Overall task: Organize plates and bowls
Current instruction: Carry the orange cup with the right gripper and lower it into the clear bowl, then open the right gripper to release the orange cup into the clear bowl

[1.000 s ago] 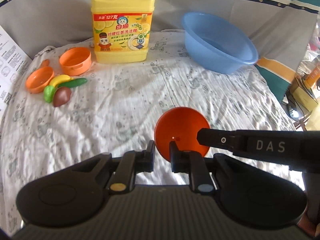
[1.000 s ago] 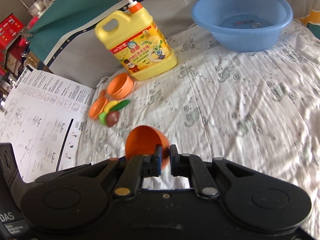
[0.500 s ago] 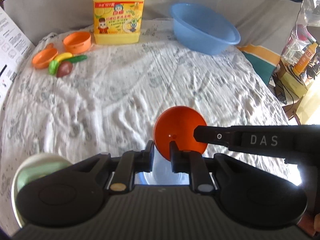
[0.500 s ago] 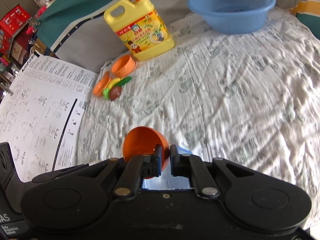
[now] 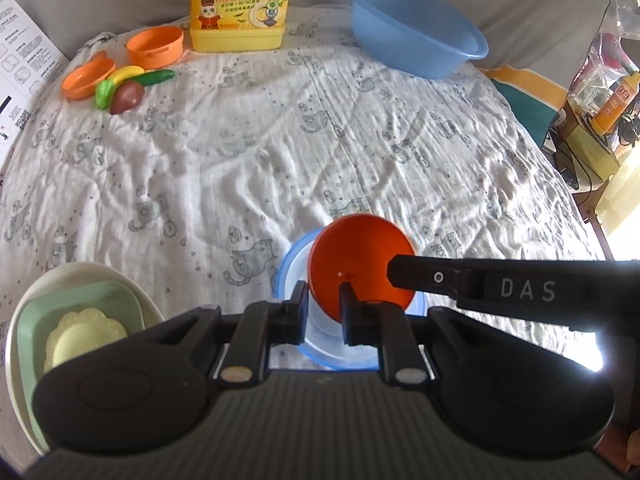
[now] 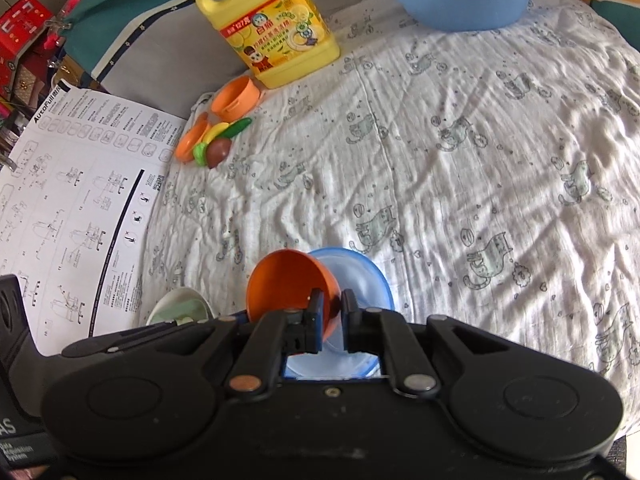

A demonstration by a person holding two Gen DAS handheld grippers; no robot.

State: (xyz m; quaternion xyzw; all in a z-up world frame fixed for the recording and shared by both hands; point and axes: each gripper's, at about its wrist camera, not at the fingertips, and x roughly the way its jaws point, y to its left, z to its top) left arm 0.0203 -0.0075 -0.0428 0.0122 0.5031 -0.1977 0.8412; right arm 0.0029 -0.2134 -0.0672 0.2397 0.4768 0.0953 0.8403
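Note:
An orange bowl (image 5: 360, 256) hangs tilted just above a blue-rimmed clear dish (image 5: 289, 270) on the cat-print cloth. My left gripper (image 5: 324, 308) is shut on the bowl's near rim. My right gripper (image 6: 331, 316) is shut on the opposite rim of the orange bowl (image 6: 284, 284), and its finger (image 5: 404, 272) reaches in from the right in the left wrist view. The blue-rimmed dish (image 6: 364, 276) lies directly under the bowl, partly hidden by both grippers. A stack of a white plate (image 5: 92, 272), a green square plate (image 5: 80, 300) and a pale yellow scalloped plate (image 5: 86, 332) lies to the left.
At the back stand a yellow detergent jug (image 5: 240, 4) and a blue basin (image 5: 416, 28). An orange toy pot (image 5: 156, 46), an orange pan (image 5: 86, 78) and toy vegetables (image 5: 128, 84) lie at the back left. A printed sheet (image 6: 80, 200) covers the left edge.
Both grippers have drawn back toward the near edge and sunk a little with the orange bowl. The blue-rimmed dish and the plate stack have come into view beneath and beside it.

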